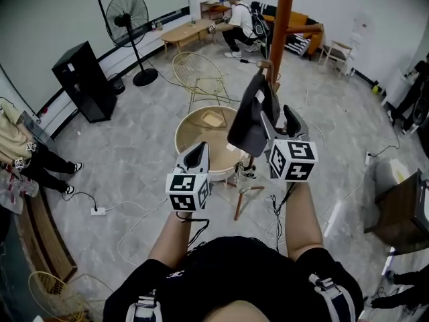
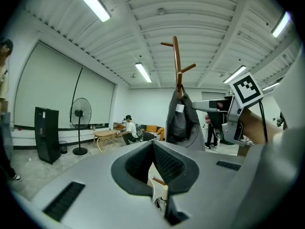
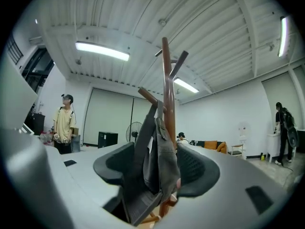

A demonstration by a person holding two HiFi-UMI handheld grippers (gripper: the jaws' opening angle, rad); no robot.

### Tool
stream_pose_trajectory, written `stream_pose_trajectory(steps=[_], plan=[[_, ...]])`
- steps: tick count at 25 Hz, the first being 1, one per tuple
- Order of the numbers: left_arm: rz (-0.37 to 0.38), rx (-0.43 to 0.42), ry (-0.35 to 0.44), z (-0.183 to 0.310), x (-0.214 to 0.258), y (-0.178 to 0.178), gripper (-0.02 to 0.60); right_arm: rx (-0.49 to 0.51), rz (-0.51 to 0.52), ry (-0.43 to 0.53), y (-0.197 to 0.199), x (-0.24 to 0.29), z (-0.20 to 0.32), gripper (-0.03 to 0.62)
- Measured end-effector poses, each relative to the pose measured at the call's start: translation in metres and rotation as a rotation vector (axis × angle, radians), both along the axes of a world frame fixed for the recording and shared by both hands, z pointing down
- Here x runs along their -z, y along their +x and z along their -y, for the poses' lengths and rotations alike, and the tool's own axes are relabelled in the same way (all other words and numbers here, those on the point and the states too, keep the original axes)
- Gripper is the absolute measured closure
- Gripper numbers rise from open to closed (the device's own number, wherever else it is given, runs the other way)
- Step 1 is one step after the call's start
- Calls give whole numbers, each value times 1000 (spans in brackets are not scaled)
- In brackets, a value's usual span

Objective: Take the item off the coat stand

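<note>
The person's black-shirted torso (image 1: 228, 274) fills the near edge, with both forearms reaching toward the tall wooden coat stand (image 1: 284, 25) farther off. A dark grey cap (image 1: 247, 123) hangs from a peg on the stand's left side. The right gripper (image 3: 157, 165) holds its jaws spread wide either side of the cap without clamping it. The left gripper (image 1: 199, 151), to the near left and apart from the cap, has its jaws pressed together on nothing.

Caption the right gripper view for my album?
Open right hand-held gripper straddling a dark grey fabric item hanging on a brown wooden coat stand.
</note>
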State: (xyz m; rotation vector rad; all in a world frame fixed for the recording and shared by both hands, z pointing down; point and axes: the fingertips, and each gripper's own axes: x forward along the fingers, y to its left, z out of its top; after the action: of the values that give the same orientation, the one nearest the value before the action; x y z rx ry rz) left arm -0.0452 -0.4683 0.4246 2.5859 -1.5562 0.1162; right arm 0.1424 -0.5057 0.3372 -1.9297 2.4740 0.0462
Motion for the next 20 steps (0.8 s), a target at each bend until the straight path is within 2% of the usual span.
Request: stream_pose_trajectory(steps=[8,9,11,13,15,20], plan=[[0,52,-8,4,1,-10,569,-13,-48,-85,4,-21,35,323],[1,56,-7,4,1,-10,571,-30,-53,-91,7,-21,37,340],[2,64,-8,4,1,-12,569,-65,-50,-93,14,-21,38,458],[3,72,-11,3,0,-13,569,-78,-33,-89,18,-19,36,533],[4,77,-10,2,1,-13,569,-86,-28,-79,21,-15,35,557],[7,84,-3,-2,5,-13,571,-99,-16,-40,21,0,29,560]])
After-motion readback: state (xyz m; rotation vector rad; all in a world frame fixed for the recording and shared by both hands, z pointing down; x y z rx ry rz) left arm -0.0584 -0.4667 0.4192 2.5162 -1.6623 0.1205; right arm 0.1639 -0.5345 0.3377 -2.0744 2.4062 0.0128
